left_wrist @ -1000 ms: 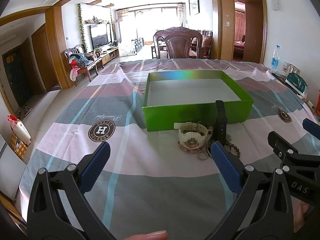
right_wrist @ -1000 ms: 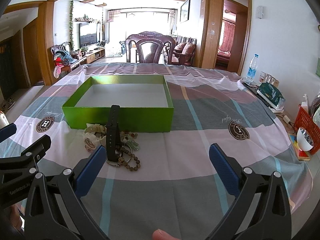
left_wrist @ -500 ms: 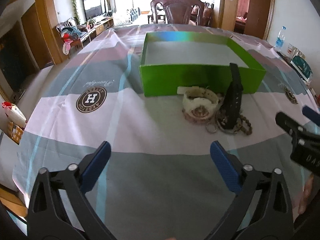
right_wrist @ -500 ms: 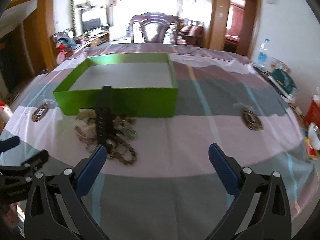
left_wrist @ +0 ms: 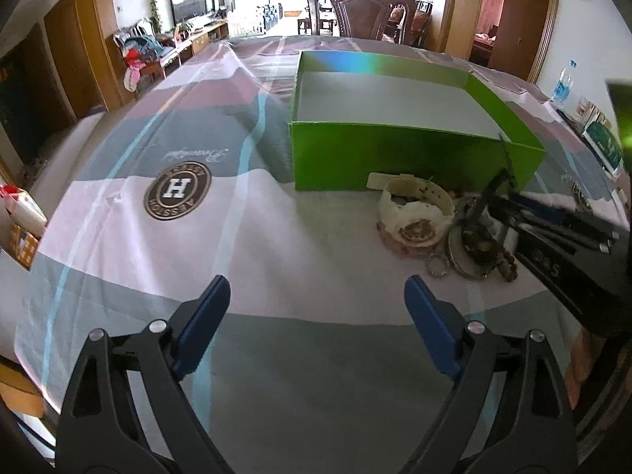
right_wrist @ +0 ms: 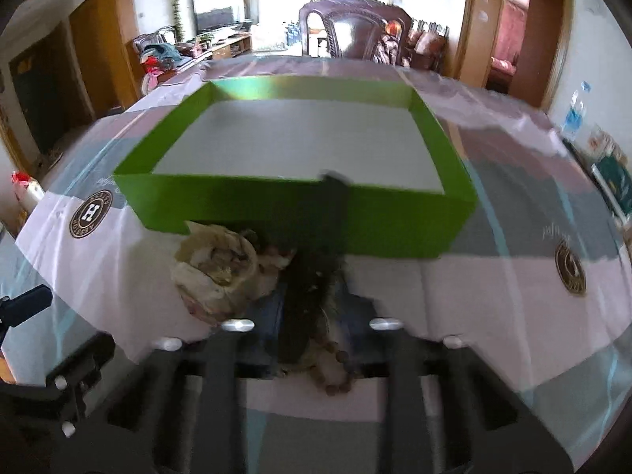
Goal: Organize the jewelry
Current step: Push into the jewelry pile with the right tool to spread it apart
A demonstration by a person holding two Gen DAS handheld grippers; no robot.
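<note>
A pile of jewelry lies on the tablecloth in front of a green box (left_wrist: 410, 154) (right_wrist: 355, 221) with a white floor and nothing in it. The pile holds a cream watch (left_wrist: 414, 215) (right_wrist: 215, 264), a black watch strap (right_wrist: 328, 233) that leans on the box wall, a brown bead bracelet (right_wrist: 335, 375) and metal rings (left_wrist: 436, 266). My right gripper (right_wrist: 312, 308) has reached into the pile and its fingers are closed around the black strap; it also shows in the left wrist view (left_wrist: 553, 229). My left gripper (left_wrist: 316, 328) is open and empty, left of the pile.
The table carries a striped cloth with round "H" logos (left_wrist: 177, 190). A dark wooden chair (left_wrist: 363, 12) stands at the far end. A water bottle (left_wrist: 563, 83) and small items sit at the right edge. The left table edge drops to the floor.
My right gripper moved forward and left into the pile and closed from wide open onto the black strap. My left gripper came slightly closer to the table and stayed open.
</note>
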